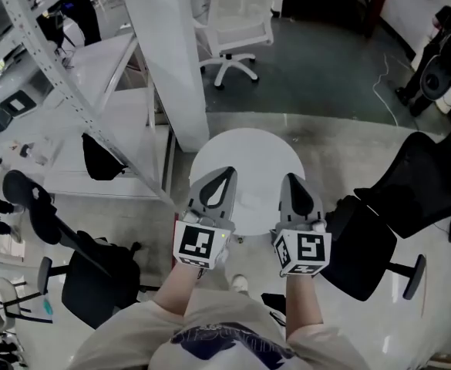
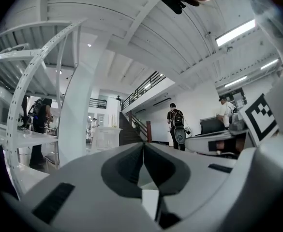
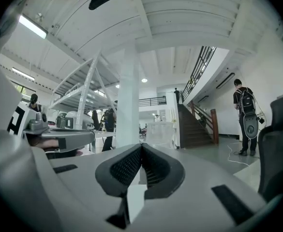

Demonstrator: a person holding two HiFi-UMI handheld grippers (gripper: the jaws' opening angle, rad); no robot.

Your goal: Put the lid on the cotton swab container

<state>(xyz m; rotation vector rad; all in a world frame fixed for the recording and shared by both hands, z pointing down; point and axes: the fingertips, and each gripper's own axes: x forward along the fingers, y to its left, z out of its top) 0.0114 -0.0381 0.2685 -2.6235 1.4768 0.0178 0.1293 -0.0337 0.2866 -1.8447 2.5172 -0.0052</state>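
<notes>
Neither a cotton swab container nor a lid shows in any view. In the head view both grippers are held side by side above a small round white table (image 1: 248,149). My left gripper (image 1: 227,170) is shut, its jaws pressed together with nothing between them. My right gripper (image 1: 291,178) is shut too, and holds nothing. In the left gripper view the left gripper (image 2: 143,147) points level across the hall, and the right gripper's marker cube (image 2: 260,117) shows at the right edge. The right gripper (image 3: 141,147) also looks level into the room.
A white pillar (image 1: 171,52) and a perforated metal rack frame (image 1: 55,83) stand at the left behind the table. Black office chairs (image 1: 422,187) (image 1: 94,280) flank me, and a white chair (image 1: 237,21) stands beyond. A person with a backpack (image 3: 243,110) stands far off by a staircase (image 3: 194,127).
</notes>
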